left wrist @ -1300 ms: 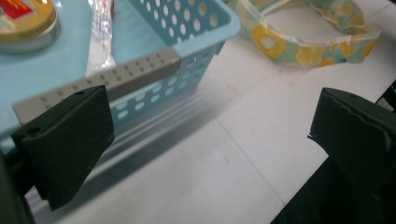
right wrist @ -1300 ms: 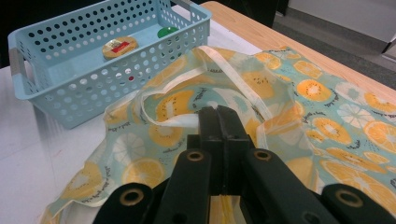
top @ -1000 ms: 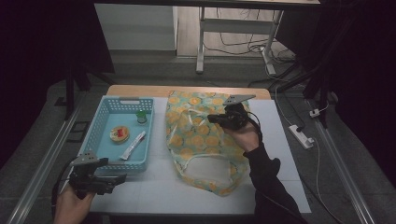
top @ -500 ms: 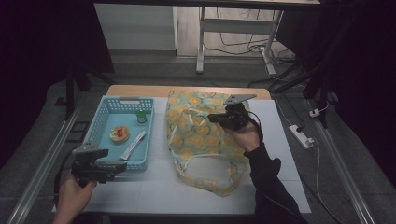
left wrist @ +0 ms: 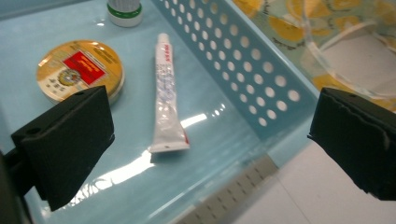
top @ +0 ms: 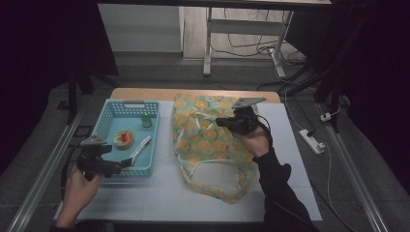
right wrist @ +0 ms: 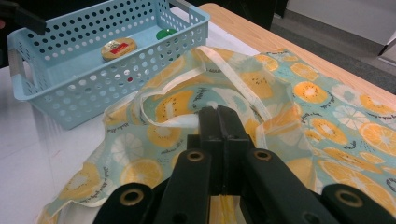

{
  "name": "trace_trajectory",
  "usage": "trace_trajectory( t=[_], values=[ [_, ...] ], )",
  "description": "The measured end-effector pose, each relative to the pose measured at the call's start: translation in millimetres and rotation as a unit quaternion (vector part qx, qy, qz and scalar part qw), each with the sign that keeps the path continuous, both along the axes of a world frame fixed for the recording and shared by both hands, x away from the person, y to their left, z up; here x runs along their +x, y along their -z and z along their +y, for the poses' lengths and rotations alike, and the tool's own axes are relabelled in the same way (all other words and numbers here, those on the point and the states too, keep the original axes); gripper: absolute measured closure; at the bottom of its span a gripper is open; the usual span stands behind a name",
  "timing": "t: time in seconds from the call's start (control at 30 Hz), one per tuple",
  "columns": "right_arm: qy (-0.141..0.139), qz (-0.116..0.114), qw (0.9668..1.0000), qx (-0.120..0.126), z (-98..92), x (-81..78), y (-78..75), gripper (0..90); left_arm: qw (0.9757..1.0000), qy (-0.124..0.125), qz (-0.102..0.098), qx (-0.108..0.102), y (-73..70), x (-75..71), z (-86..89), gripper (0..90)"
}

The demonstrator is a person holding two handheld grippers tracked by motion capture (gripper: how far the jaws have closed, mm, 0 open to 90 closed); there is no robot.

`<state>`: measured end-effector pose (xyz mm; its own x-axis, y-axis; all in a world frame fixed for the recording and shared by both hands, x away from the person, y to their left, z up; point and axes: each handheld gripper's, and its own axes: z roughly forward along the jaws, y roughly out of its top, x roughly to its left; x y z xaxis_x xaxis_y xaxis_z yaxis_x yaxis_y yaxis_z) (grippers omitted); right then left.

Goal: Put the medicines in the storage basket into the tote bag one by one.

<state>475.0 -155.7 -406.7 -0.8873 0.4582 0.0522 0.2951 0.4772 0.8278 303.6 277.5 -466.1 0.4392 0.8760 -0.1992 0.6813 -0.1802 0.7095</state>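
A person works at a white surface [top: 159, 193] with a gripper in each hand. The left gripper [left wrist: 210, 140], its jaws wide apart and holding nothing, hangs over the near right corner of a blue basket [top: 110, 112]. Directly ahead of it, on the basket floor, lies a white tube [left wrist: 166, 100]. The tube's long axis runs almost straight away from the gripper, crimped flat end nearest and cap farthest, so the open jaws already straddle its width. It sits a little toward the left-hand jaw as the left gripper view shows it, with the perforated basket wall close on the other side. A round gold tin [left wrist: 80, 69] lies just beside the tube, and a small green-banded jar [left wrist: 124, 10] stands beyond.

The right gripper [right wrist: 218, 122] rests well apart on the fruit-print cloth bag [top: 203, 145] to the right of the basket. Its jaws are pressed together on the bag, apparently pinching a fold of fabric near a pale handle strap [right wrist: 233, 74]. The left hand is plainly the nearer to the tube; a short reach forward and down would likely bring the jaws around it.
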Motion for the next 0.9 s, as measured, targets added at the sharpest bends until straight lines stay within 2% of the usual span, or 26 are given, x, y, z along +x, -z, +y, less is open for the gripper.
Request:
trace_trajectory(
  t=[0.37,0.47,0.77,0.9],
  values=[
    [0.0,0.0,1.0,0.001,-0.1,-0.1,-0.3,90.0,0.9996,-0.019,0.016,0.01,-1.5,27.0,4.4,0.0],
    [0.0,0.0,1.0,0.0,-0.1,0.0,-0.2,90.0,0.9996,-0.018,0.019,0.011,-1.4,34.5,5.0,0.0],
    [0.0,-0.001,1.0,0.001,-0.7,0.2,-0.1,90.0,0.9989,-0.018,0.023,0.035,-1.4,57.9,3.7,0.2],
    [0.0,-0.001,1.0,0.001,-0.8,0.3,-0.1,90.0,0.9988,-0.017,0.027,0.036,-1.9,68.0,5.5,0.0]
  ],
)
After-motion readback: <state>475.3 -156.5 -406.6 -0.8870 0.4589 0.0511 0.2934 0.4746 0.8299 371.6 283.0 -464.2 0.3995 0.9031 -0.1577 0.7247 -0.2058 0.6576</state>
